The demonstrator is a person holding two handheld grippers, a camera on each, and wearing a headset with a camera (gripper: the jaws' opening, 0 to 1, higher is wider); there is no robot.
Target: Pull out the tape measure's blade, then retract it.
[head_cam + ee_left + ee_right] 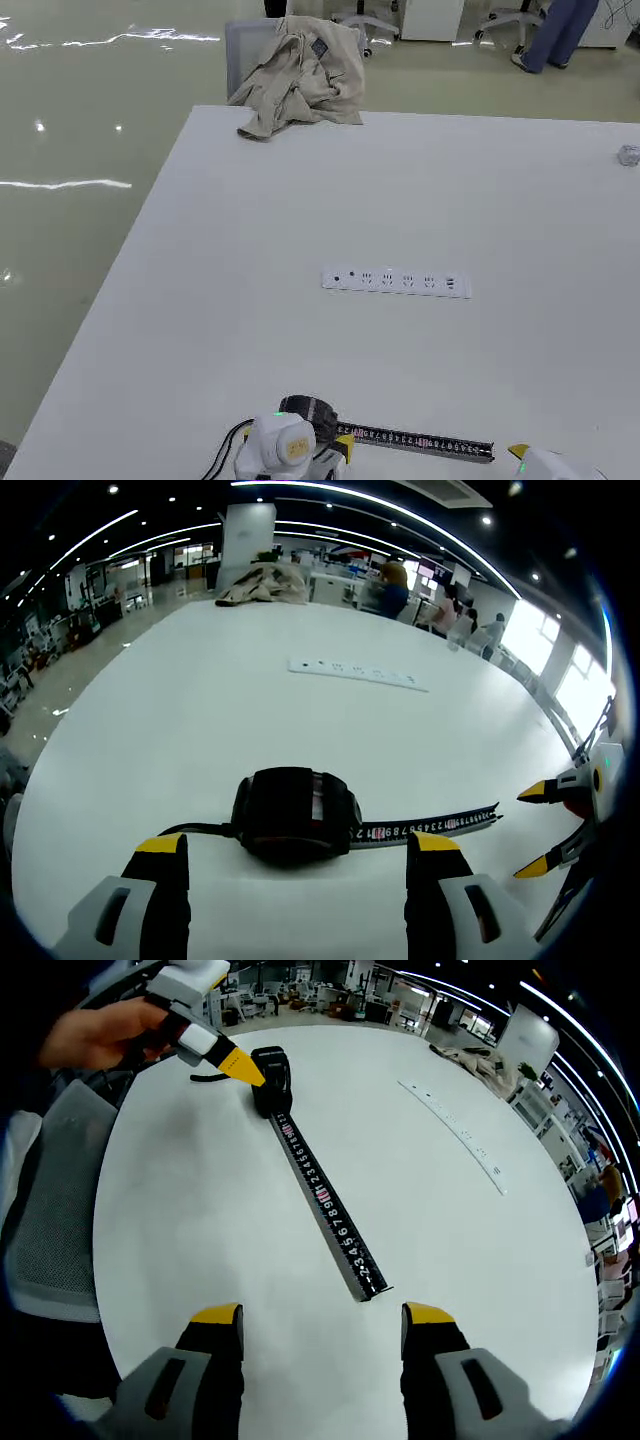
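The blade (320, 1200) lies pulled out from the tape measure (296, 810) — retraction apparently remains, left tongs (296, 843) and right tongs (322, 1313) both open, empty.

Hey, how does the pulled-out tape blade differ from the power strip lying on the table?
The blade is dark with printed numerals; the power strip is white with sockets. The blade runs out of a black case near the person; the power strip lies alone mid-table. The blade looks narrower than the power strip. Both lie flat on the white table, roughly parallel.
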